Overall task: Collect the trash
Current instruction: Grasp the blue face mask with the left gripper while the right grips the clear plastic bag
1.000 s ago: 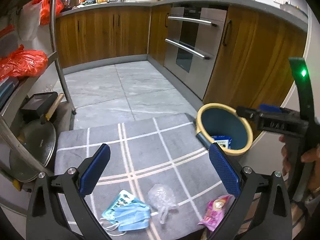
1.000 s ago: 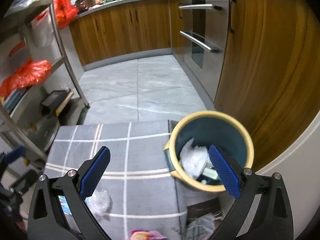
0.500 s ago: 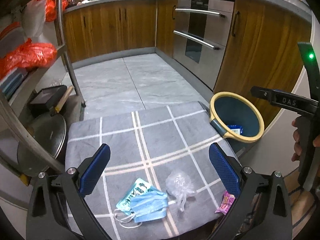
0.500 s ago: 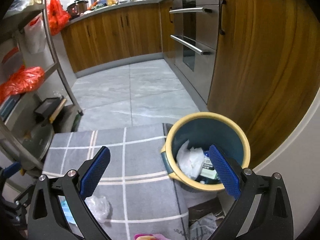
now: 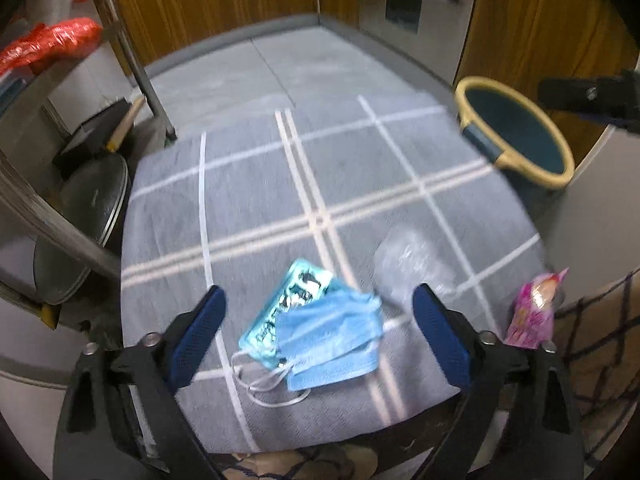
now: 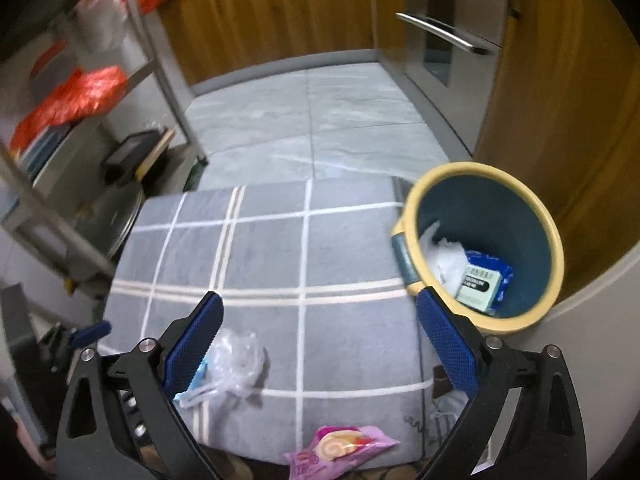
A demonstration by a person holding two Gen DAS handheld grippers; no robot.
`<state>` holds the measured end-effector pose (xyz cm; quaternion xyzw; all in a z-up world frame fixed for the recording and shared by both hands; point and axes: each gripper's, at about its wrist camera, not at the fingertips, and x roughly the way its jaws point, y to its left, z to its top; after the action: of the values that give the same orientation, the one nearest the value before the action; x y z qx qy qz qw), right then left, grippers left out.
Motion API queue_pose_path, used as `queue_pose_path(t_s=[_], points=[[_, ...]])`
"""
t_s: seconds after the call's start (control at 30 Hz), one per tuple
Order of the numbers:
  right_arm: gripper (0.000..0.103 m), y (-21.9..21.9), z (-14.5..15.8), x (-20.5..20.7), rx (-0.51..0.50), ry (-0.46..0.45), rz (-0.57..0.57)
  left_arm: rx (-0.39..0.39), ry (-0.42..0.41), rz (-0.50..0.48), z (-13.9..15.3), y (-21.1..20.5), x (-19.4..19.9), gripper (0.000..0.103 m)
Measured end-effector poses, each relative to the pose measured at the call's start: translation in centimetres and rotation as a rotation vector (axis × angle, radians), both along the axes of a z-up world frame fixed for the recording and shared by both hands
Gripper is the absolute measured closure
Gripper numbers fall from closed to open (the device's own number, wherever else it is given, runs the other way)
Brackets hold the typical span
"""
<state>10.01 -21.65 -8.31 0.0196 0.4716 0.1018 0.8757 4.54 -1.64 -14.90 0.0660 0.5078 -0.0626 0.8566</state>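
Note:
A blue face mask (image 5: 332,336) lies on a teal packet (image 5: 286,304) on the grey checked cloth (image 5: 280,184). A clear crumpled plastic bag (image 5: 408,260) lies to their right, and a pink snack wrapper (image 5: 534,308) sits at the cloth's right edge. My left gripper (image 5: 318,336) is open and empty, its fingers on either side of the mask, just above it. My right gripper (image 6: 318,344) is open and empty above the cloth; the plastic bag (image 6: 236,364) and pink wrapper (image 6: 340,450) lie below it. The yellow-rimmed blue bin (image 6: 520,208) holds white and blue packets.
A metal rack (image 5: 132,48) with red bags (image 5: 52,40) stands at the left, with pan lids (image 5: 88,208) leaning below it. Wooden cabinets (image 6: 272,16) and an oven (image 6: 444,32) line the back and right. Grey tile floor (image 6: 304,120) lies beyond the cloth.
My left gripper has dropped and moved forward toward the mask and packet. My right gripper has tilted down and come back over the cloth, away from the bin.

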Motion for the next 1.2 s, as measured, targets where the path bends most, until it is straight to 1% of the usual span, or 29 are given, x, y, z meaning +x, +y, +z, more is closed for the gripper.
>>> queue_pose_path(t_s=[0.07, 0.1, 0.17, 0.2, 0.27, 0.33, 0.37, 0.4, 0.43, 0.47, 0.5, 0.53, 0.6, 0.67, 0.77, 0.87, 0.93, 1.07, 1.2], points=[[0.008, 1.0, -0.2, -0.2, -0.013, 0.004, 0.036, -0.016, 0.044, 0.005, -1.1, 0.4, 0.2, 0.021], [0.009, 1.7, -0.5, -0.3, -0.017, 0.012, 0.061, -0.028, 0.059, 0.002, -1.4, 0.4, 0.3, 0.027], [0.014, 2.8, -1.1, -0.3, -0.031, 0.038, 0.097, -0.049, 0.097, -0.018, -2.2, 0.3, 0.3, 0.035], [0.018, 3.2, -1.4, -0.3, -0.036, 0.047, 0.107, -0.056, 0.115, -0.033, -2.6, 0.1, 0.3, 0.036], [0.022, 3.9, -1.9, -0.1, -0.051, 0.069, 0.126, -0.061, 0.142, -0.063, -3.3, -0.5, 0.3, 0.039], [0.031, 4.5, -2.4, 0.1, -0.062, 0.087, 0.139, -0.059, 0.162, -0.085, -4.0, -0.9, 0.3, 0.043], [0.032, 4.6, -2.6, 0.1, -0.064, 0.094, 0.142, -0.060, 0.179, -0.093, -4.5, -1.2, 0.4, 0.048], [0.033, 4.9, -3.0, 0.3, -0.061, 0.109, 0.146, -0.058, 0.193, -0.095, -4.9, -1.3, 0.5, 0.055], [0.035, 5.0, -3.3, 0.4, -0.056, 0.122, 0.148, -0.064, 0.209, -0.099, -5.2, -1.5, 0.6, 0.058], [0.037, 5.2, -3.7, 0.5, -0.050, 0.138, 0.151, -0.079, 0.212, -0.106, -5.3, -1.5, 0.6, 0.065], [0.039, 5.3, -4.1, 0.6, -0.046, 0.154, 0.155, -0.093, 0.207, -0.113, -5.2, -1.6, 0.7, 0.078], [0.041, 5.4, -4.4, 0.7, -0.042, 0.165, 0.158, -0.096, 0.201, -0.116, -5.0, -1.6, 0.7, 0.083], [0.042, 5.7, -5.1, 0.9, -0.032, 0.195, 0.168, -0.095, 0.184, -0.107, -4.5, -1.4, 0.7, 0.085], [0.043, 5.9, -5.7, 1.0, -0.032, 0.210, 0.178, -0.112, 0.167, -0.086, -3.8, -0.7, 0.8, 0.087], [0.044, 6.5, -6.3, 1.1, -0.036, 0.227, 0.197, -0.147, 0.123, -0.052, -2.4, 0.4, 0.9, 0.089], [0.045, 7.0, -6.8, 1.2, -0.024, 0.241, 0.213, -0.177, 0.095, -0.012, -1.4, 1.4, 0.9, 0.089], [0.045, 7.5, -7.2, 1.1, -0.031, 0.249, 0.237, -0.211, 0.076, 0.023, -0.7, 2.4, 1.0, 0.090], [0.046, 8.3, -8.2, 0.9, -0.045, 0.278, 0.271, -0.223, 0.035, 0.056, 0.7, 3.5, 1.2, 0.090], [0.055, 8.8, -9.8, 1.0, -0.050, 0.334, 0.278, -0.220, -0.013, 0.054, 1.8, 3.5, 1.2, 0.090]])
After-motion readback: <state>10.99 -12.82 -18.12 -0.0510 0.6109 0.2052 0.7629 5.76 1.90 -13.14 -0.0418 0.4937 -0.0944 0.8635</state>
